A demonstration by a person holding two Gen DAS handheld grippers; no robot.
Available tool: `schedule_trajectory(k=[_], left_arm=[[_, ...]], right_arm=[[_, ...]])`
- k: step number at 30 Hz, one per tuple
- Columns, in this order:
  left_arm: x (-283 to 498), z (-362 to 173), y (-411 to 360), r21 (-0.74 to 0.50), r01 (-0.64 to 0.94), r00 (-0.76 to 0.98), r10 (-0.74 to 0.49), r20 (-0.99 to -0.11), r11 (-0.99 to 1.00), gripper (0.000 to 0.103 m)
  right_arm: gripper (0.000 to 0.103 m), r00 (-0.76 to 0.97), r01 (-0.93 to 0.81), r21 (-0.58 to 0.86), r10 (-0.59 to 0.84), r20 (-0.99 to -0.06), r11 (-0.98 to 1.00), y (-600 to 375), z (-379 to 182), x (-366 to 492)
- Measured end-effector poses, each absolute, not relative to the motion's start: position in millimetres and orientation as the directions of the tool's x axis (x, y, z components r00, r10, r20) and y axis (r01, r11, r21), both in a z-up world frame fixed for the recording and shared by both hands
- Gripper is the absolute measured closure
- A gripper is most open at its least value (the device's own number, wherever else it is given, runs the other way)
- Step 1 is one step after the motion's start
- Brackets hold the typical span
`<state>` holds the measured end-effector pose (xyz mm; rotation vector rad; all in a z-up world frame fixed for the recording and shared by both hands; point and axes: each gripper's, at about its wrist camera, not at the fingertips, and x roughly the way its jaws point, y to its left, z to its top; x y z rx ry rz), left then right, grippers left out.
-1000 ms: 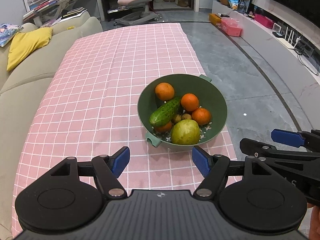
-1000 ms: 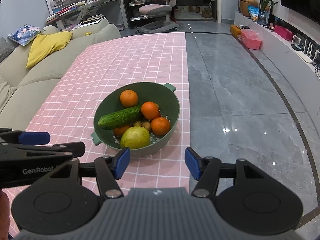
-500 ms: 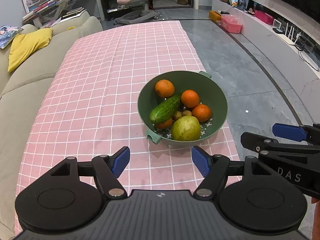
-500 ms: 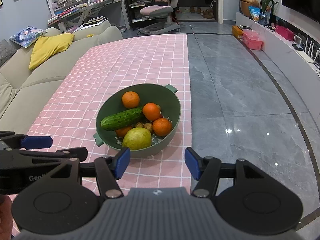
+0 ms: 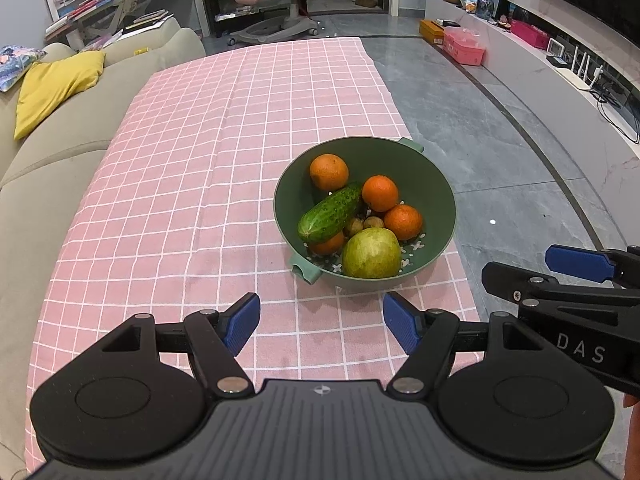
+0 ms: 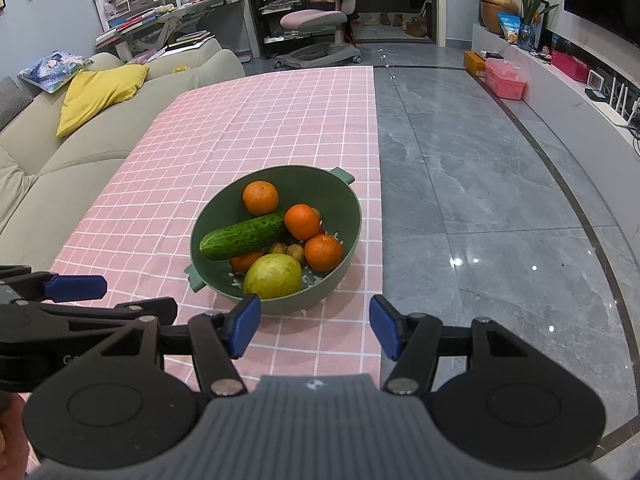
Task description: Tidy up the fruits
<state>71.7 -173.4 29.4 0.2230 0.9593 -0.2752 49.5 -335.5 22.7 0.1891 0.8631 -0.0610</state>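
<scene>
A green bowl [image 5: 436, 192] [image 6: 348, 216] sits near the right edge of a pink checked tablecloth [image 5: 192, 184]. Inside it lie a cucumber [image 5: 330, 213] [image 6: 244, 236], several oranges [image 5: 329, 172] [image 6: 260, 197], a yellow-green pear [image 5: 372, 253] [image 6: 273, 275] and small brown fruits [image 5: 362, 224]. My left gripper [image 5: 320, 324] hovers open in front of the bowl, nothing between its blue pads. My right gripper [image 6: 314, 326] is also open and empty, just short of the bowl's near rim. Each gripper shows in the other's view, the right gripper [image 5: 560, 270] at the right edge, the left gripper [image 6: 84, 296] at the left.
A beige sofa [image 5: 48, 160] with a yellow cushion [image 5: 56, 84] runs along the table's left side. Grey tiled floor [image 6: 480, 208] lies to the right, bounded by a low TV shelf [image 5: 560, 80] with pink boxes. A desk and a pink chair [image 6: 316, 24] stand at the back.
The view of the bowl has shifted only slightly; both grippers stay open and almost still, and nothing has been picked up.
</scene>
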Motion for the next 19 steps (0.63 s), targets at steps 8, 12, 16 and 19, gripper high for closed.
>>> schedule_trajectory(k=[8,12,16,19], left_arm=[[71.4,27.8,-173.7,0.064,0.327,0.543,-0.132,-0.829,0.943,0.021],[71.4,27.4,-174.3,0.065,0.33,0.542,-0.133,-0.83,0.942,0.021],[71.0,27.3,-175.6,0.067,0.334,0.545,-0.134,-0.827,0.94,0.021],[70.9,27.4,-176.3,0.07,0.34,0.551,-0.139,-0.823,0.938,0.021]], right_arm=[[0.045,0.648,0.129,0.139,0.023,-0.761,0.982,-336.1,21.2,50.8],[0.045,0.648,0.129,0.138,0.022,-0.762,0.982,-336.4,20.5,51.6],[0.045,0.648,0.131,0.14,0.022,-0.761,0.981,-337.1,19.0,51.7],[0.045,0.649,0.133,0.141,0.021,-0.76,0.981,-337.6,18.5,51.6]])
